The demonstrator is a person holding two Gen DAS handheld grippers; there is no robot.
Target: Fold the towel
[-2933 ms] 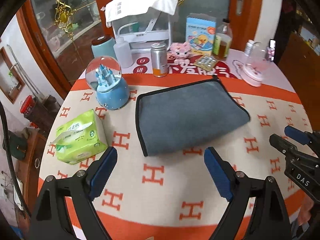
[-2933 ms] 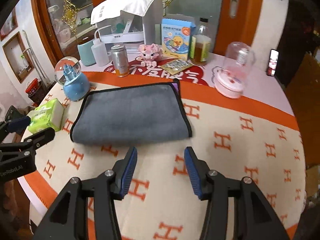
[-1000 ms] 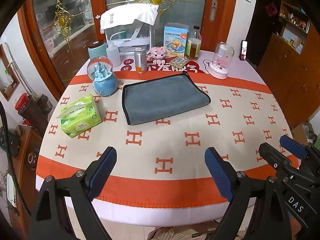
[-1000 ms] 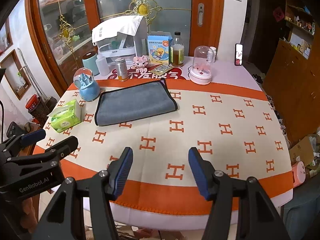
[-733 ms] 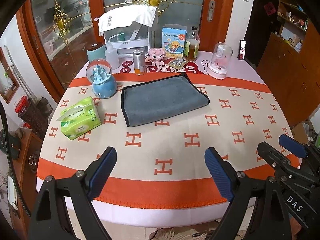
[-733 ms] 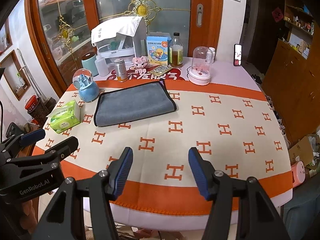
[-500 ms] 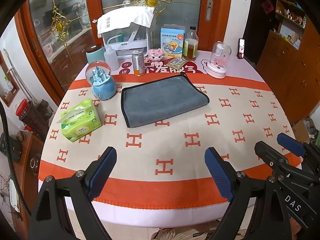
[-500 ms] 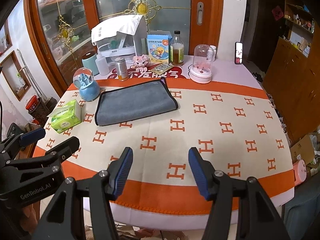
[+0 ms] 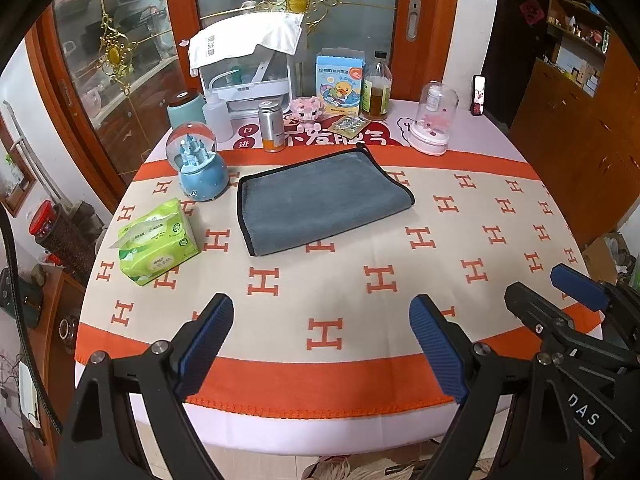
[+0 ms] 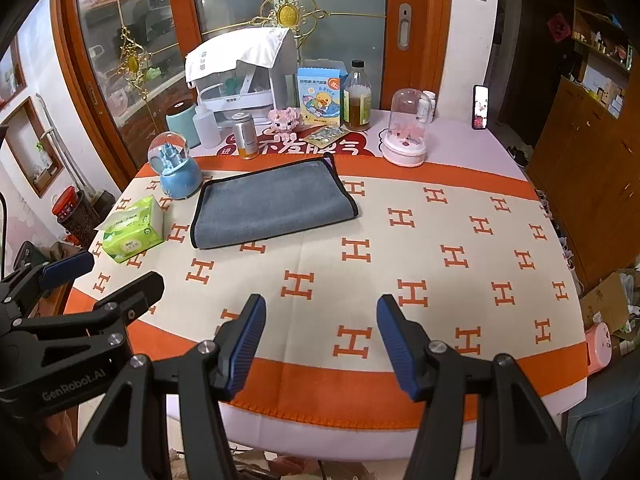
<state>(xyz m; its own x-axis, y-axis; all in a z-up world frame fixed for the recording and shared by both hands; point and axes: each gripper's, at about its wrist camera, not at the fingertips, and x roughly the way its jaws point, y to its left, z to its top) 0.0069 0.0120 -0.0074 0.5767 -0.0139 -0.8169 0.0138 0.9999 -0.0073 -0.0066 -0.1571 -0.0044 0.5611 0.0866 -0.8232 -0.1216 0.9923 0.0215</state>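
A grey towel [image 9: 320, 196] with black trim lies folded flat on the round table, toward its far side; it also shows in the right wrist view [image 10: 272, 204]. My left gripper [image 9: 320, 344] is open and empty, over the table's near edge, well short of the towel. My right gripper [image 10: 320, 336] is open and empty, also back over the near edge. The right gripper shows at the lower right of the left wrist view [image 9: 568, 300], and the left gripper at the lower left of the right wrist view [image 10: 100, 280].
A green tissue pack [image 9: 158, 242] and a blue snow globe [image 9: 198, 168] stand left of the towel. Along the far edge stand a can [image 9: 272, 128], a bottle [image 9: 376, 88], a duck box [image 9: 340, 80], a glass dome [image 9: 434, 120] and a white appliance [image 9: 248, 76]. The tablecloth [image 9: 460, 240] has orange H marks.
Both grippers have pulled back from the towel to the table's near edge over the last seconds. In the last half second little has moved. The towel lies as before.
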